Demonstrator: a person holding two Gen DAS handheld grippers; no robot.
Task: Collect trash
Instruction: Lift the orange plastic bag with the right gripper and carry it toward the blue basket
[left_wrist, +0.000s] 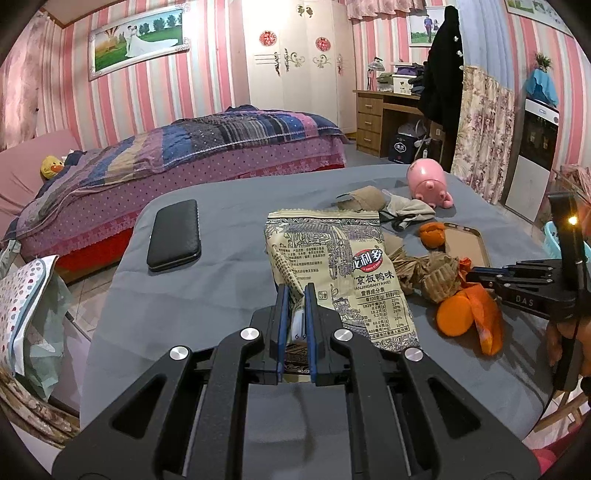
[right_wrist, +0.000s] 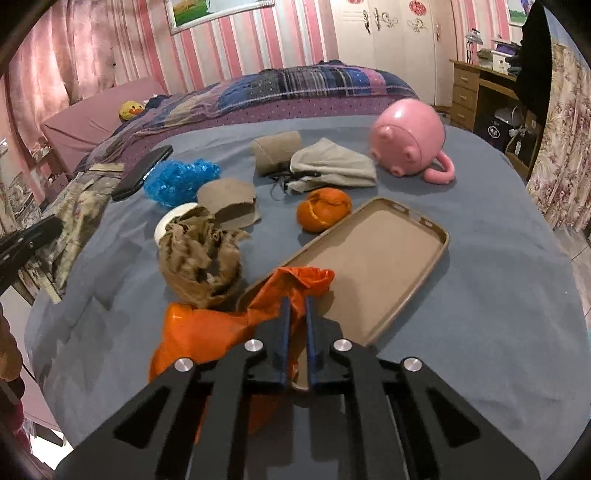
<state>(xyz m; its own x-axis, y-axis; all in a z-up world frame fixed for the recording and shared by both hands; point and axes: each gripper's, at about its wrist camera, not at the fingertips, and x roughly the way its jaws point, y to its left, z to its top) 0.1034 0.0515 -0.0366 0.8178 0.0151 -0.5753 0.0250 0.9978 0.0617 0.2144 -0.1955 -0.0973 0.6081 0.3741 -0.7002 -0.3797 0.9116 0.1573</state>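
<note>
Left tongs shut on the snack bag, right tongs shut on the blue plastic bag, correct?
Not quite. The right tongs are shut on the orange plastic bag, as the right wrist view shows; the blue plastic bag lies untouched farther back. The left tongs are indeed shut on the snack bag.

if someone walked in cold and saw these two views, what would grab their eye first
Probably the bright orange plastic bag, pinched in the shut right gripper at the near edge of the grey-blue cloth-covered table, partly over a tan phone case. Next, the beige printed snack packet clamped in the left gripper. Farther back, a glossy pink pig-shaped toy lies tipped on its side.
</note>
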